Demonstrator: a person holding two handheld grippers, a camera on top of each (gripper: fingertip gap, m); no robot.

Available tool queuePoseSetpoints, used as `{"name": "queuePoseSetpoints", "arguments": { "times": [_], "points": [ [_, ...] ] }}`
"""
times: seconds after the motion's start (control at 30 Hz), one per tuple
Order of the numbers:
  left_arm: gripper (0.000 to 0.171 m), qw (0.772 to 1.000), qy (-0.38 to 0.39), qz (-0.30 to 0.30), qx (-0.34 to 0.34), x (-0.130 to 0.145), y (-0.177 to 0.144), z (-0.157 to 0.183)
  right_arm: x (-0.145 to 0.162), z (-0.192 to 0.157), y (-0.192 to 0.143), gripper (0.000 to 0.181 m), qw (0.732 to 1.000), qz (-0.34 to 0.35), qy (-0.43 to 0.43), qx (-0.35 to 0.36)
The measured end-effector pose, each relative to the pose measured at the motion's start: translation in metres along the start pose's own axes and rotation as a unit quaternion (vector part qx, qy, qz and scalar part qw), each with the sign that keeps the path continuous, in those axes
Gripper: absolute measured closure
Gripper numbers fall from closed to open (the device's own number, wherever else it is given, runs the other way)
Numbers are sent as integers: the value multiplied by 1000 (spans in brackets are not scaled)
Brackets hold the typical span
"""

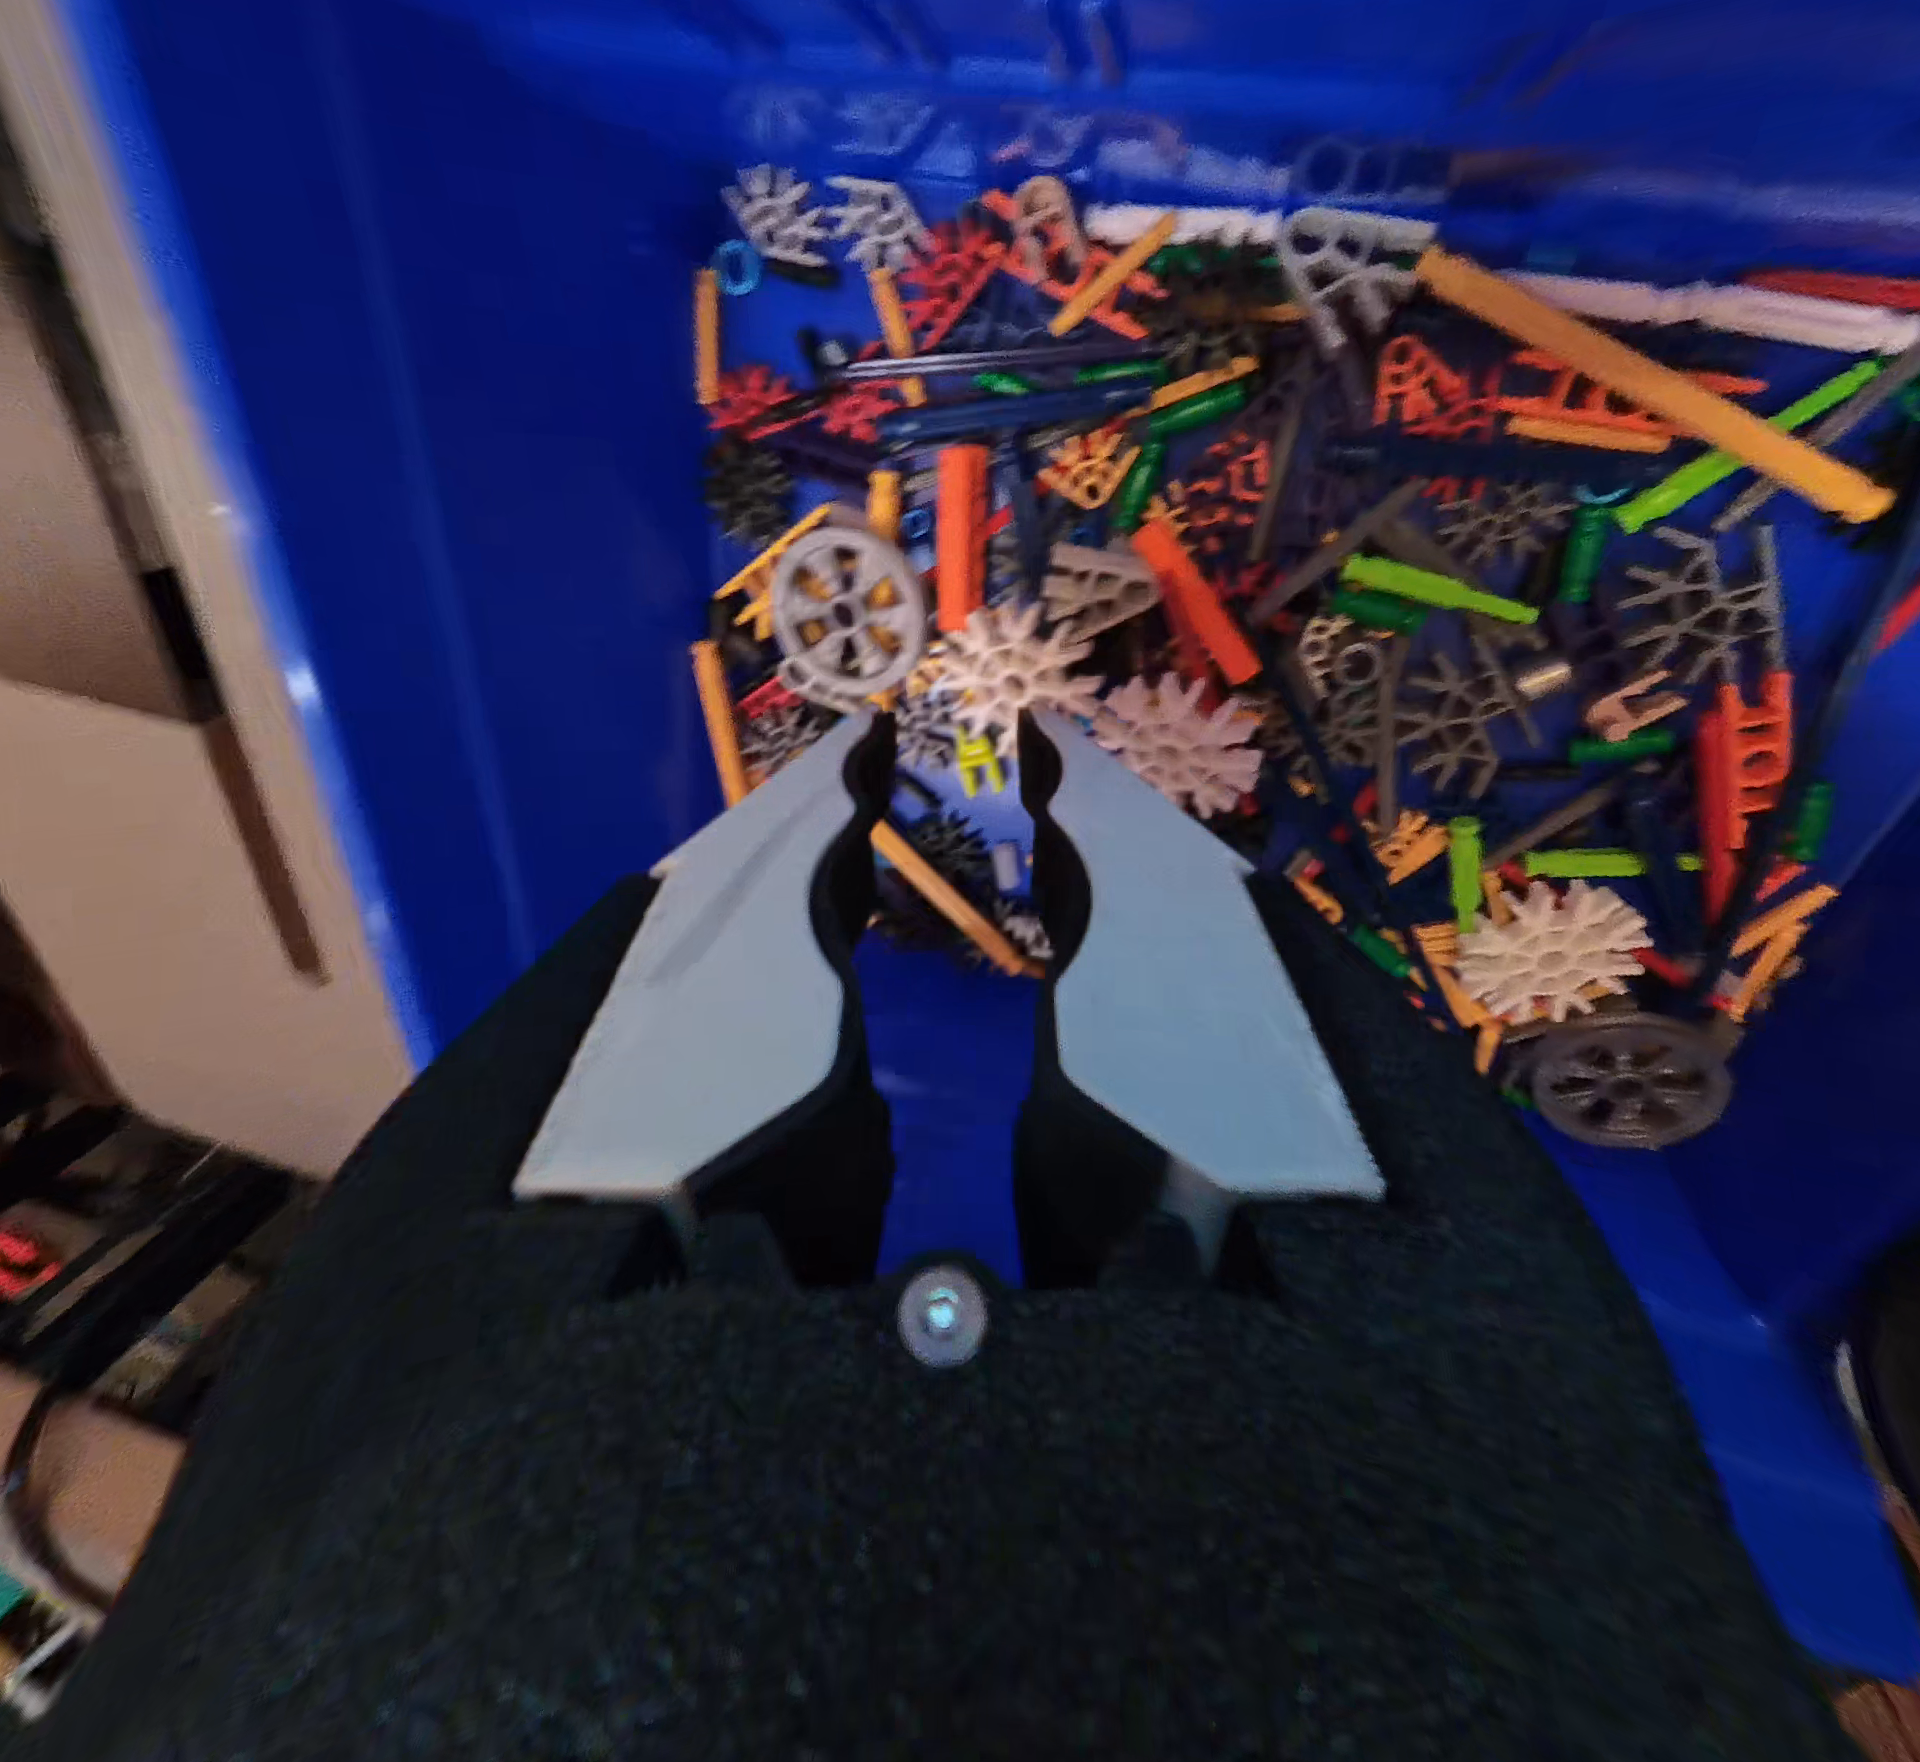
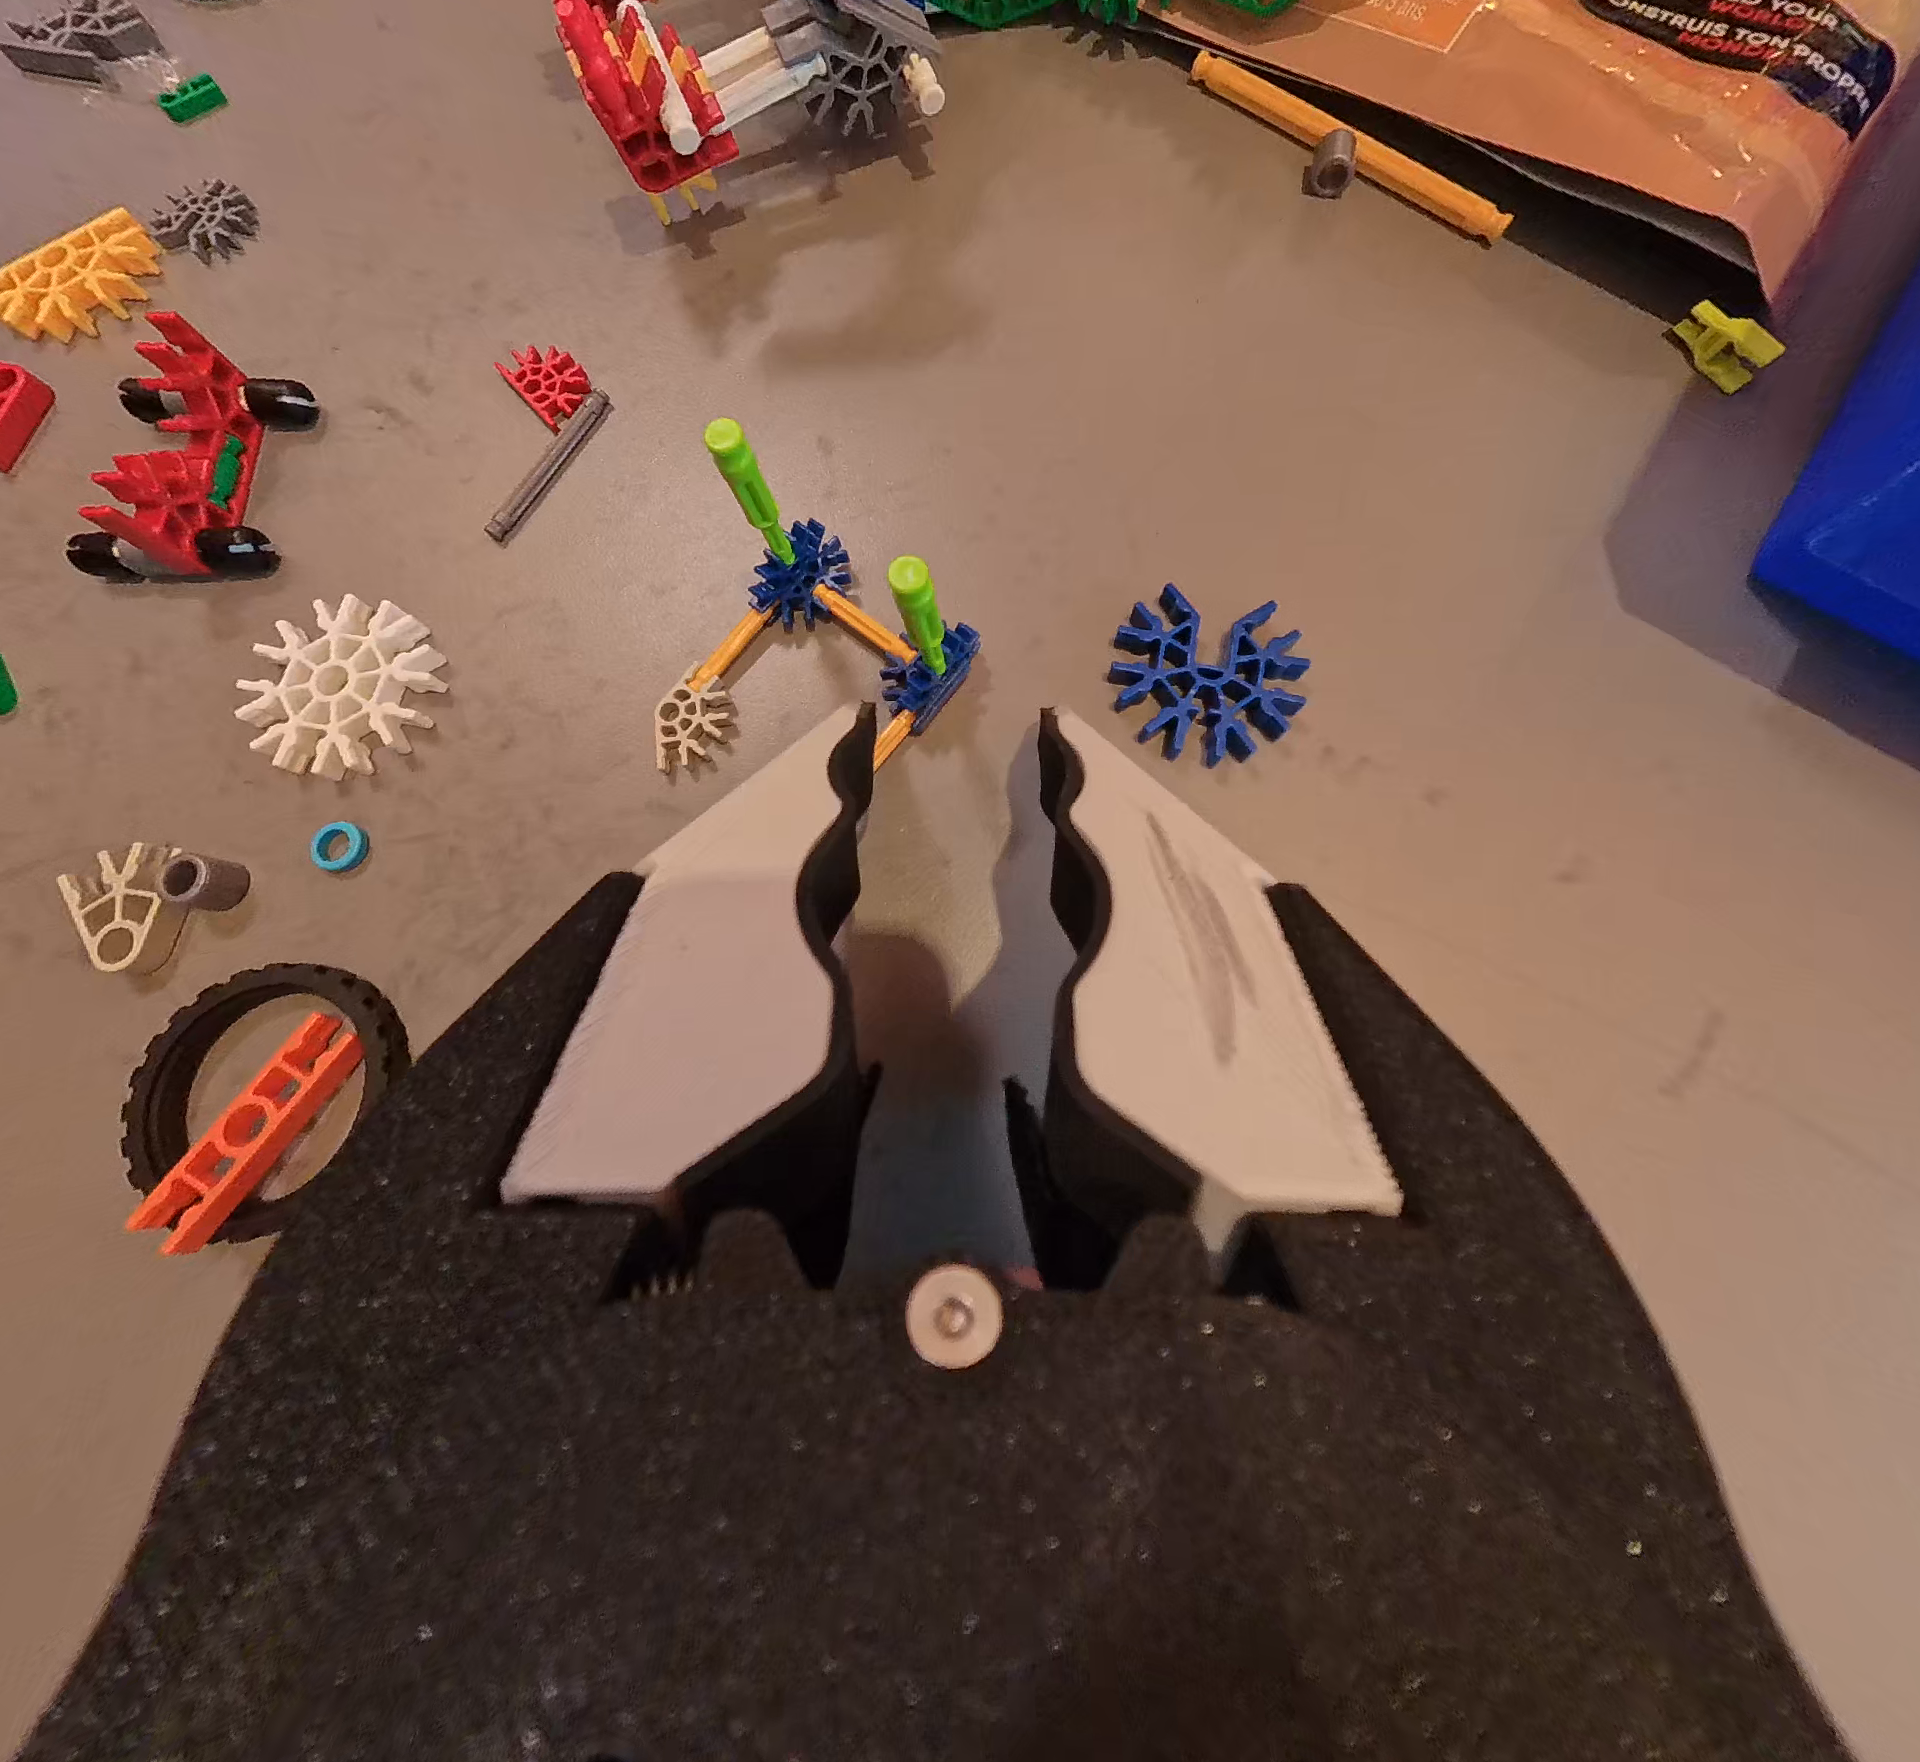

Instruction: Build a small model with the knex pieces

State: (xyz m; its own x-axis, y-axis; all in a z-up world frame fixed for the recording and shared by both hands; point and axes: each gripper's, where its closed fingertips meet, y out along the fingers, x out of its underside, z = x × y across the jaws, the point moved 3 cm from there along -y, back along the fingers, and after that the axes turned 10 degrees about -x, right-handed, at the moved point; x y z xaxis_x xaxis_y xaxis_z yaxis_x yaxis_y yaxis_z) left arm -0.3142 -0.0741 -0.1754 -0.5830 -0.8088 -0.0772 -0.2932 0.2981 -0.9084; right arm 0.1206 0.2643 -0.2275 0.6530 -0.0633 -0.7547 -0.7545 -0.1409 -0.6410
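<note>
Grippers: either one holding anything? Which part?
Nothing held. Left gripper open over the blue bin; right gripper open above the table.

2 lime rods (image 2: 748, 488), 2 black tyres (image 2: 265, 1097), 1 blue bin (image 1: 416, 362)

Playroom: toy-strewn table (image 2: 1143, 382), parts bin (image 1: 416, 362)

The left gripper (image 1: 951, 736) hangs empty, jaws apart, over mixed construction pieces (image 1: 1247, 590) inside a blue bin (image 1: 468, 465). The right gripper (image 2: 954, 725), jaws apart, hovers just near a small rod-and-connector assembly (image 2: 821, 611) on the worktop (image 2: 1351, 569).
</note>
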Motion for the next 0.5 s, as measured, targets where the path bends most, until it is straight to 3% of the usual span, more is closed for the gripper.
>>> {"name": "queuePoseSetpoints", "arguments": {
  "times": [0.5],
  "points": [
    [132, 997, -42, -47, -52, 40, -23, -28, -1, -2, -1, 150, 1000, 4, -5, -2]
  ]
}}
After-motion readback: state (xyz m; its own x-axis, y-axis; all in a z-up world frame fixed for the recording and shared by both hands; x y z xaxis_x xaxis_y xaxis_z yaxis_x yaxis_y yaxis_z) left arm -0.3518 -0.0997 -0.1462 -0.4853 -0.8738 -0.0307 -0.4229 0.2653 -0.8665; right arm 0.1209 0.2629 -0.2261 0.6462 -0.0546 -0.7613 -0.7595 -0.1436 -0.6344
